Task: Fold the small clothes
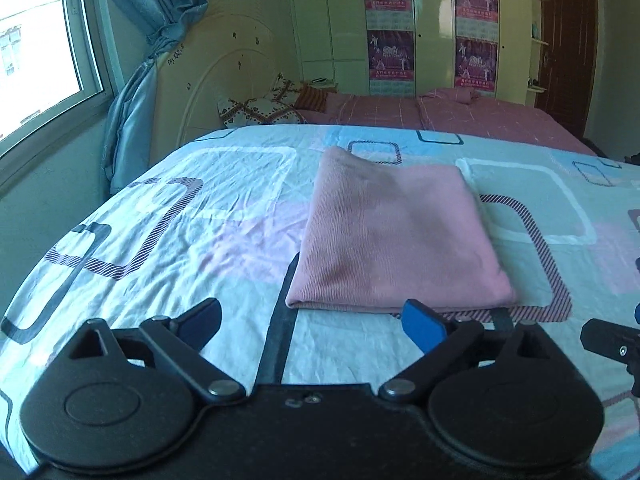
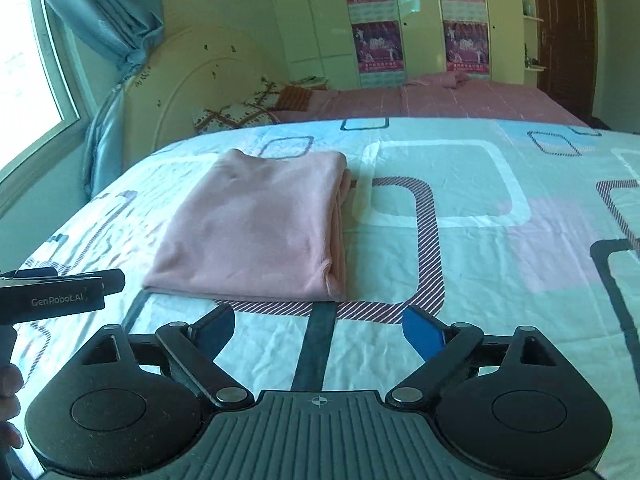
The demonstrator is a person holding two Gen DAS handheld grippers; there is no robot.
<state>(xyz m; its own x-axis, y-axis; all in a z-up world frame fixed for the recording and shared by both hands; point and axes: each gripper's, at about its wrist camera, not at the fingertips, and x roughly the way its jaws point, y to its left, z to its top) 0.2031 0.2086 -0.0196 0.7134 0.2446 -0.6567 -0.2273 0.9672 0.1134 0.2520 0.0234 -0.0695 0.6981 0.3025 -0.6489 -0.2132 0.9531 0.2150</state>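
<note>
A: So, where is the pink garment lying?

B: It lies folded in a neat rectangle on the patterned bedsheet, flat, with its near edge straight and just beyond the fingertips of both tools. In the right wrist view its layered edges show on the right side.

A: And the grippers?

B: The left gripper has its jaws spread wide and nothing is between them. The right gripper is also wide open and holds nothing. Neither one touches the cloth.

A: Is there room around it?

B: Yes. The sheet is bare to the left of the garment up to the rounded bed edge, and also to the right. Far behind lies a pink blanket, with pillows at the headboard on the left.
</note>
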